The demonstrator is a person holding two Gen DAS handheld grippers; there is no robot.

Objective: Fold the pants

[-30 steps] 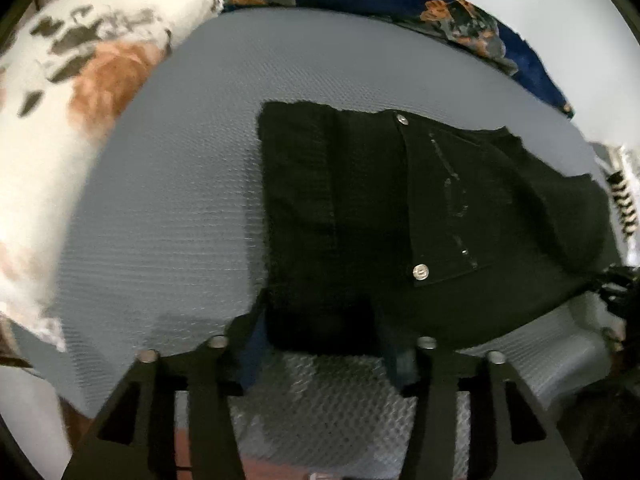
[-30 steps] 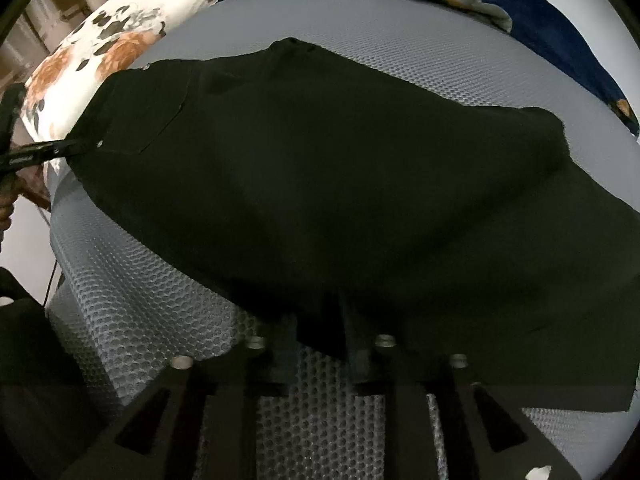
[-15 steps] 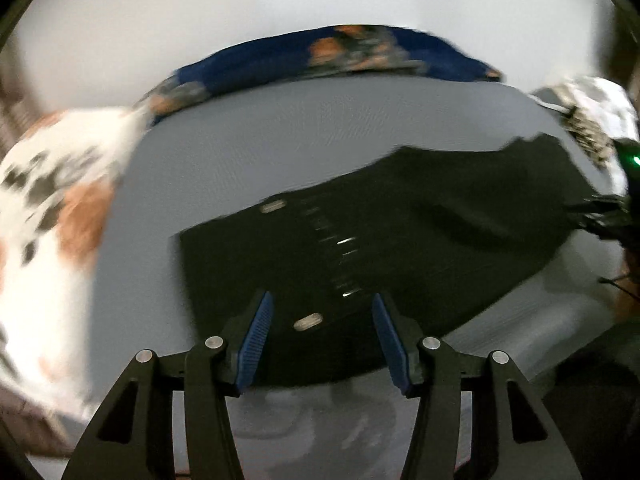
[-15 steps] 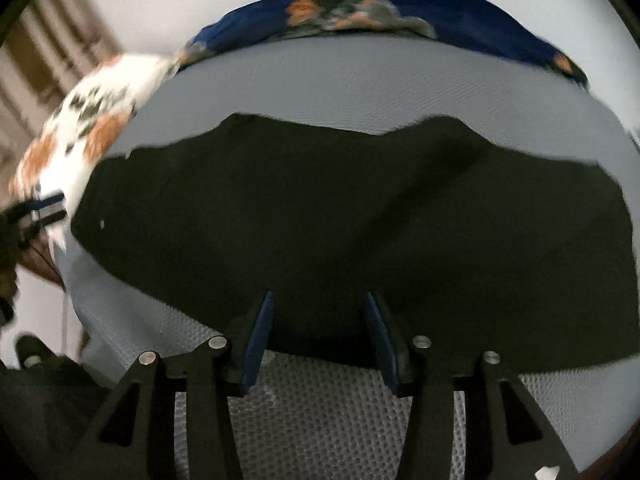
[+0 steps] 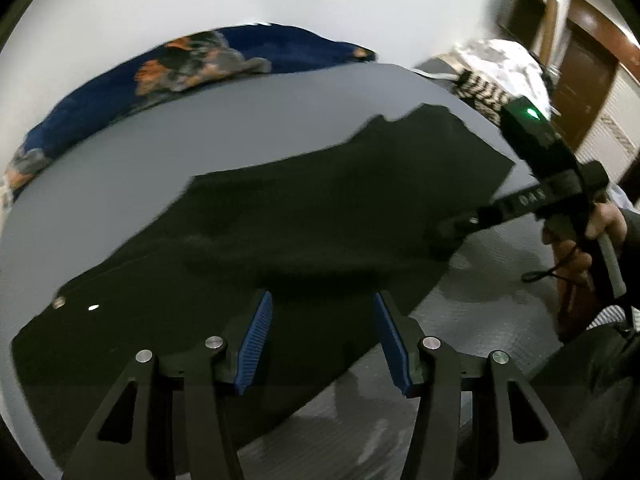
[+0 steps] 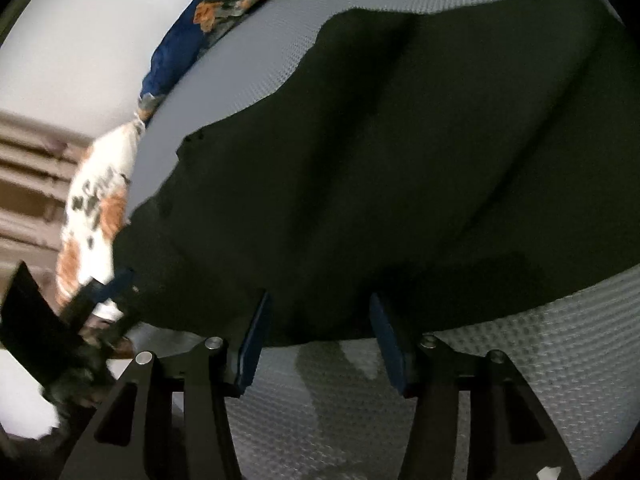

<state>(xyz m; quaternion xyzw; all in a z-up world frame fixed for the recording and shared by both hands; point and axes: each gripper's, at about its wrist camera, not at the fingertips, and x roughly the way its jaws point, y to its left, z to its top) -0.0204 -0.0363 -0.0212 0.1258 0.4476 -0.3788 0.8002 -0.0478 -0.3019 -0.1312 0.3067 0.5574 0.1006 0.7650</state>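
left tool (image 5: 323, 336) jaws apart, right tool (image 6: 318, 334) jaws just opening, both angled down

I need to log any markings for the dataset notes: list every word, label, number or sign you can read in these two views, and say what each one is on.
"0 4 S" or similar, blurred white characters, doubtful: on the black bar of the right gripper, left wrist view.
Green lit dot, a light and no text: on the black device atop that gripper.
Black pants, grey textured mattress, blue floral cloth: no text.
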